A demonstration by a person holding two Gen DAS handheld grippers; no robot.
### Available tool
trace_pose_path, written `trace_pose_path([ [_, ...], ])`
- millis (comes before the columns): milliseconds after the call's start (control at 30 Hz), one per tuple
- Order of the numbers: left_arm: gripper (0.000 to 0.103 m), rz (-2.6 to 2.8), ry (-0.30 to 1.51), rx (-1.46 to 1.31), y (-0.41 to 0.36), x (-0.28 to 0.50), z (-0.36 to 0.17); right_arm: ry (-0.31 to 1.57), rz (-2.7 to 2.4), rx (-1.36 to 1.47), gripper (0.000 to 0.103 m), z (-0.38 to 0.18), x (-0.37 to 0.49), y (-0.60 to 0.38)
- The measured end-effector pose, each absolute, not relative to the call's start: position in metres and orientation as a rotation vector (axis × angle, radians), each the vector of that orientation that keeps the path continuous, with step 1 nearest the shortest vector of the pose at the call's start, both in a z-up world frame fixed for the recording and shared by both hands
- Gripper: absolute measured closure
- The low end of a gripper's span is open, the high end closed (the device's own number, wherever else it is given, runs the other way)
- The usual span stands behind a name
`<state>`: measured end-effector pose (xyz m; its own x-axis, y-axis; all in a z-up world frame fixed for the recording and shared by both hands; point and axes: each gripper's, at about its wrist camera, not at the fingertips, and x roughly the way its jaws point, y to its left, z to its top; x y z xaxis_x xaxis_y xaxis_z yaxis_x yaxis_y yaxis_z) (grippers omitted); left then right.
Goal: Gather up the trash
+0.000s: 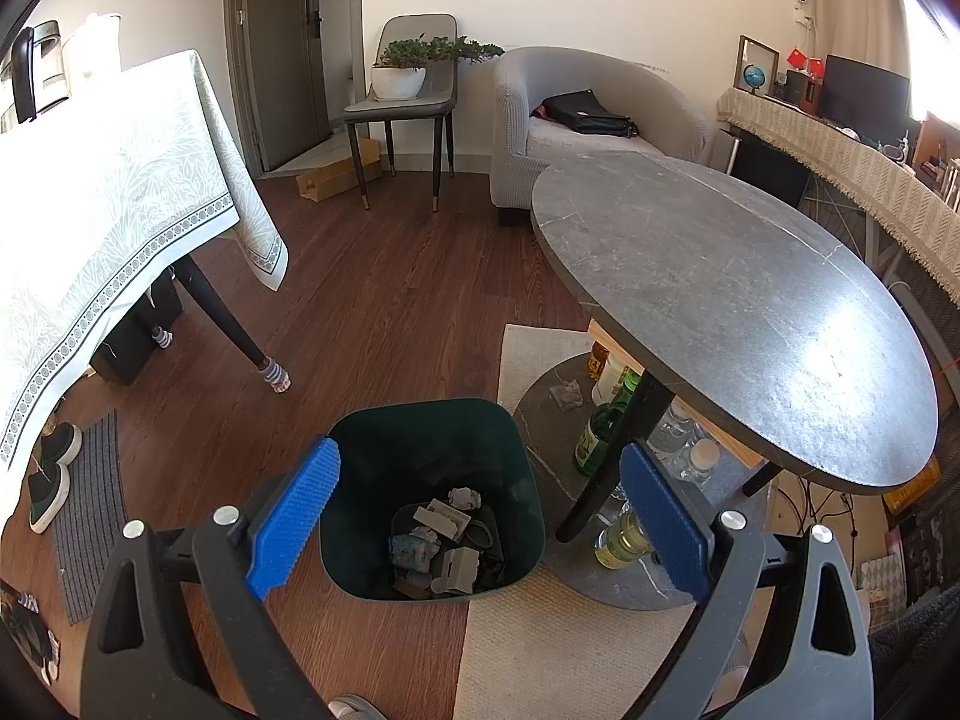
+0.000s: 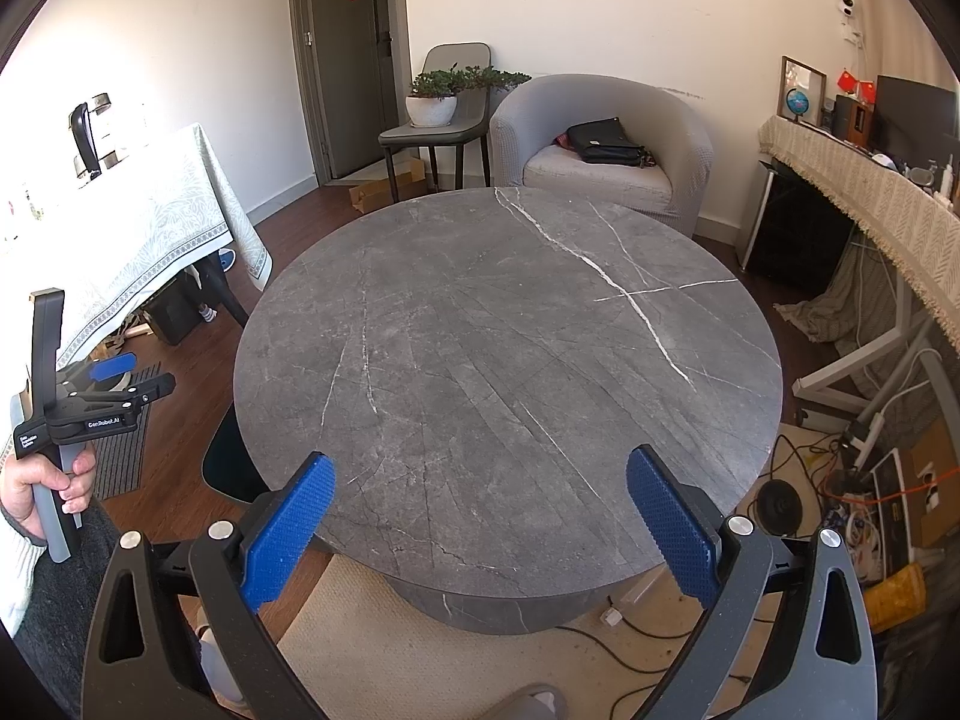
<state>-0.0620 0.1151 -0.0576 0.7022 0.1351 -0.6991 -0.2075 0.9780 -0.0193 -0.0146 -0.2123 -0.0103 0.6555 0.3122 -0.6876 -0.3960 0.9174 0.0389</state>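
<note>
- My left gripper (image 1: 480,516) hangs over the bin (image 1: 432,420), which stands on the floor left of the round table (image 1: 720,276).
- Trash scraps (image 1: 444,546) lie in the bin.
- Bottles (image 1: 600,432) stand under the table.
- The armchair (image 2: 600,144) sits behind it.

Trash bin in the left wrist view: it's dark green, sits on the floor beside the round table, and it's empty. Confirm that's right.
Not quite. The left wrist view shows the dark green trash bin on the floor beside the round table, but it holds crumpled paper and small boxes.
</note>
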Motion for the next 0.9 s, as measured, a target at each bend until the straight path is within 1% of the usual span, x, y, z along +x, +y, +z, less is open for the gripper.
trace_pose_path([
  [567,0.007,0.189,0.771,-0.096,0.1137,-0.0627,-0.0581,0.757,0.401,-0.117,0.004,-0.0106,-0.0147,-0.2114],
  [900,0.005,0.187,0.773,-0.102,0.1146,-0.0606,-0.0568,0.757,0.401,-0.118,0.004,-0.0107,-0.0146,-0.2115],
])
